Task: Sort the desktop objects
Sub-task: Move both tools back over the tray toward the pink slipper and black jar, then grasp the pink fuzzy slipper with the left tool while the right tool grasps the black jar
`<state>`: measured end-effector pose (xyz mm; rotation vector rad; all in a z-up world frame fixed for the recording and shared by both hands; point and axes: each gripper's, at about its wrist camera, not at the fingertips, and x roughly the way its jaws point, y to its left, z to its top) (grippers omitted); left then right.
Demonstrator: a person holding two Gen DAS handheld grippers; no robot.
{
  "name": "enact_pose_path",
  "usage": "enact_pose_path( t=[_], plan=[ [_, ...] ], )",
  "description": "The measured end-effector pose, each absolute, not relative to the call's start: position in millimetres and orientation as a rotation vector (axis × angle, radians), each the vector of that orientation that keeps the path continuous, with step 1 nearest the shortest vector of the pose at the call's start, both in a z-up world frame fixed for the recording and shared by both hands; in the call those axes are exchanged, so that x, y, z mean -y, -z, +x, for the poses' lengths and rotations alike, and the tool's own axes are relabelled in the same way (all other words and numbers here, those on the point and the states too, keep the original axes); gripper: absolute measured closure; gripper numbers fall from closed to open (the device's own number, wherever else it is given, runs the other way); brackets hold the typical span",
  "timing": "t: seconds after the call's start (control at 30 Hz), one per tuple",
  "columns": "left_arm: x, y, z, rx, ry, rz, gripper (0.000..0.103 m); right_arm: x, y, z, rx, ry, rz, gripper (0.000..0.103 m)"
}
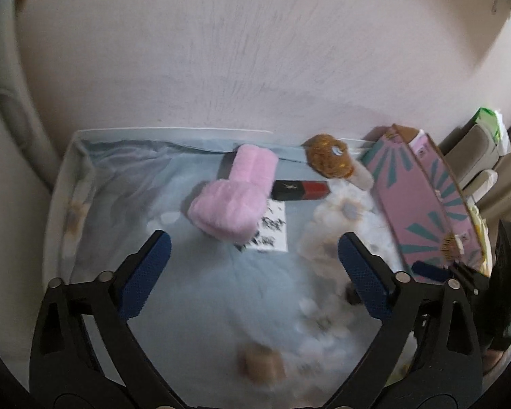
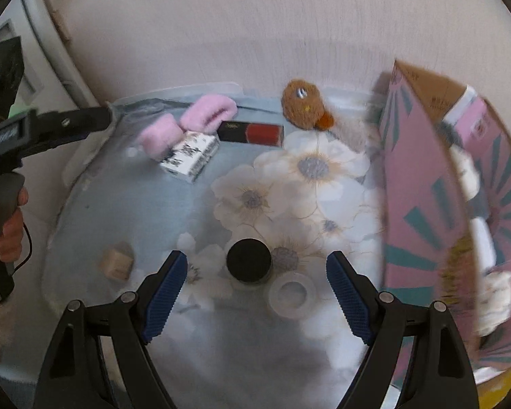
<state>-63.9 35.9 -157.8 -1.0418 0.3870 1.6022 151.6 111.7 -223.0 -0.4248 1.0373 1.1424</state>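
Both hand-held grippers, left [image 1: 253, 266] and right [image 2: 257, 284], stood open and empty. Just behind the right one sat a round black-lidded jar [image 2: 249, 259] on the floral blue cloth surface [image 2: 187, 204]; beyond it lay a fluffy pink plush band [image 2: 187, 121] and a black-and-red box [image 2: 252, 132], lettering unreadable.

- We find no word or number that we can read with certainty in either view.
- The black and red lipstick box [image 1: 300, 189] carries a small light monogram on its black half; it looks like a brand logo, but blur keeps us from spelling it out.
- The white box [image 2: 189, 155] bears black printed marks on its faces, too smeared to read.
- The bare cardboard flap of the pink and teal box [image 2: 436, 97] shows faint printed characters, which we cannot make out.
- The left gripper's handle [image 2: 3, 139], seen from the right wrist, has pale lettering, illegible to us.
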Motion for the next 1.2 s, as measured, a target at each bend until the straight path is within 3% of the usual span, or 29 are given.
enact_pose_path(
  t=[0.2, 0.37, 0.6, 0.73, 0.9, 1.2],
  plan=[
    [-65, 199, -70, -0.438, -1.563, -1.013, 0.021, -123, 250, 144, -0.967, -1.075, -0.409, 0.023],
    [-75, 214, -69, -0.472, -1.546, -0.964, 0.028, -131, 260, 137, -0.922, -1.054, -0.440, 0.033],
    [-83, 219, -73, -0.493, -1.552, -0.934, 0.038, -132, 270, 140, -0.922, -1.036, -0.410, 0.054],
    [-86, 222, -78, -0.504, -1.550, -0.930, 0.055, -133, 270, 138, -0.904, -1.043, -0.402, 0.070],
    [-88, 223, -82, -0.515, -1.548, -0.919, 0.075, -137, 271, 136, -0.894, -1.043, -0.410, 0.070],
    [-80, 208, -85, -0.525, -1.566, -0.926, 0.078, -139, 258, 135, -0.915, -1.053, -0.427, 0.070]
  ],
)
